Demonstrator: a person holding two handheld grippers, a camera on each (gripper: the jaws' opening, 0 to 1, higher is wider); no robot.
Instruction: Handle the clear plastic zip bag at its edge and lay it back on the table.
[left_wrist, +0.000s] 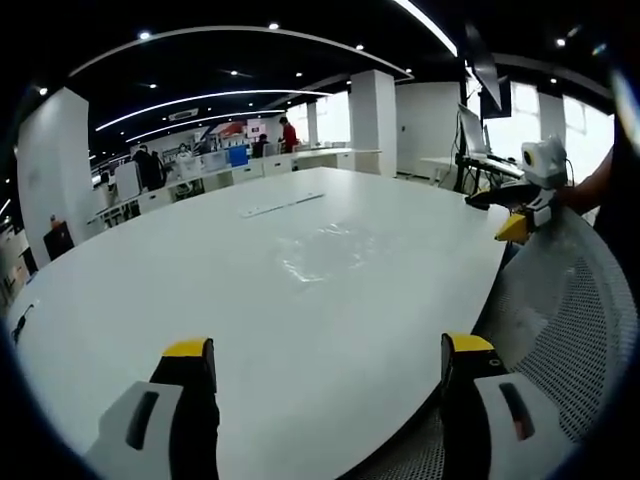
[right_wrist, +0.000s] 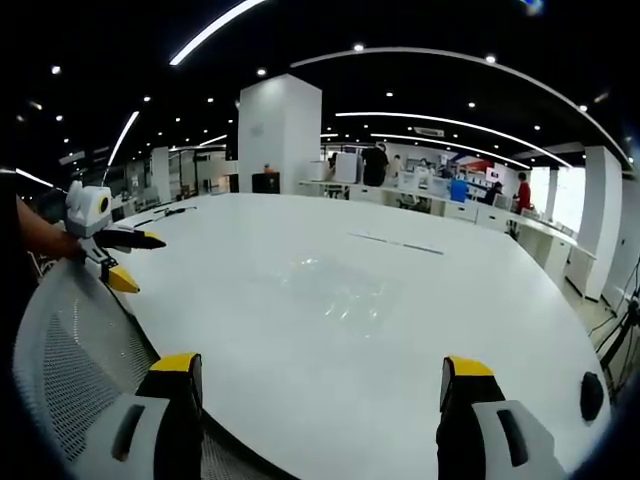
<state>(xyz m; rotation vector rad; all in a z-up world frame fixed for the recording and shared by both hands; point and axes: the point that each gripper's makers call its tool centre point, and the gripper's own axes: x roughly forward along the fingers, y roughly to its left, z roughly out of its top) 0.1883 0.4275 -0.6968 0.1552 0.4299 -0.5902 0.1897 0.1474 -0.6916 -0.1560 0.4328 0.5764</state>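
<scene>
The clear plastic zip bag (left_wrist: 325, 250) lies flat and crinkled on the white table (left_wrist: 200, 270), near its middle. In the left gripper view my left gripper (left_wrist: 328, 350) hangs over the table's near edge, short of the bag, jaws wide apart and holding nothing. My right gripper (left_wrist: 515, 212) enters from the right, held by a hand at the table's edge. In the right gripper view the bag (right_wrist: 345, 295) lies ahead of my right gripper (right_wrist: 320, 366), which is open and holding nothing. The left gripper (right_wrist: 112, 258) shows at the left, off the table (right_wrist: 480, 320).
A grey mesh chair back (left_wrist: 570, 320) (right_wrist: 70, 350) stands against the table's near edge between the grippers. A thin flat strip (left_wrist: 282, 205) (right_wrist: 395, 243) lies on the table beyond the bag. Desks, pillars and people fill the far room.
</scene>
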